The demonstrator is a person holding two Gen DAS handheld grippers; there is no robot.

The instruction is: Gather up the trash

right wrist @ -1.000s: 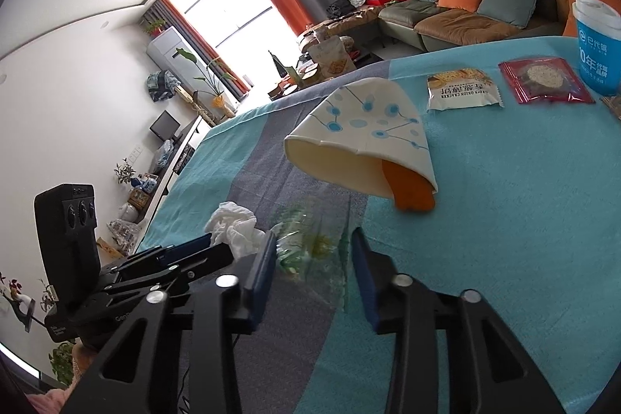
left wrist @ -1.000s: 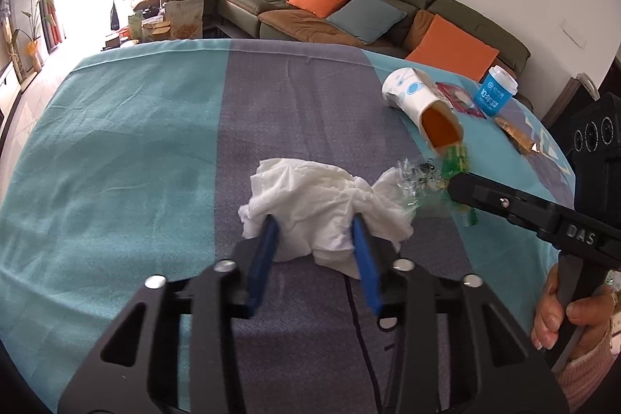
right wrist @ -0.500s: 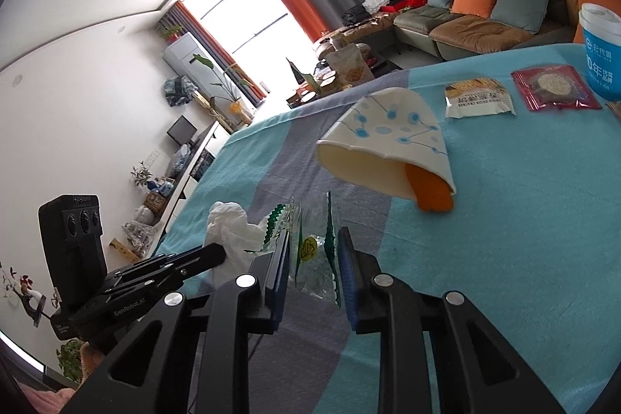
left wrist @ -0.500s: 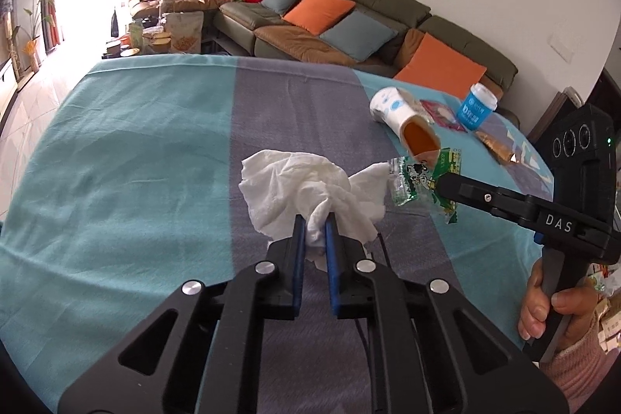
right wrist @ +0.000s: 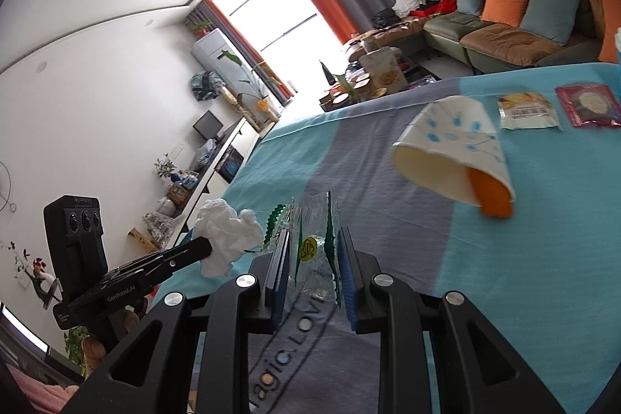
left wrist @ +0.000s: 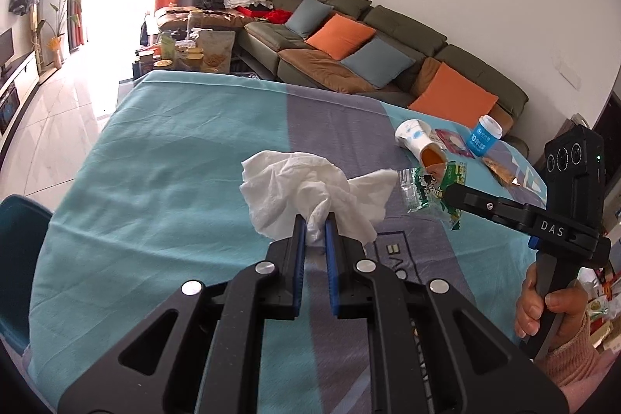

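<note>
My left gripper (left wrist: 313, 220) is shut on a crumpled white tissue (left wrist: 310, 189), held up above the teal and grey tablecloth (left wrist: 155, 181). In the right wrist view the same tissue (right wrist: 227, 239) hangs at the left gripper's tip. My right gripper (right wrist: 312, 239) is shut on a clear and green plastic wrapper (right wrist: 312, 247), lifted off the cloth; from the left wrist view that wrapper (left wrist: 427, 189) shows at the right gripper's tip. A tipped white paper cup with blue dots (right wrist: 454, 154) lies on the cloth with an orange piece (right wrist: 491, 196) at its mouth.
Beyond the cup lie a cracker packet (right wrist: 528, 111) and a red snack packet (right wrist: 588, 105). A blue and white cup (left wrist: 485, 136) stands upright near the far right edge. A teal chair (left wrist: 19, 258) sits at the table's left. A sofa with cushions (left wrist: 368, 57) lies behind.
The left jaws closed on the tissue and lifted it off the cloth. The right gripper, shut on the wrapper, rose a little with it.
</note>
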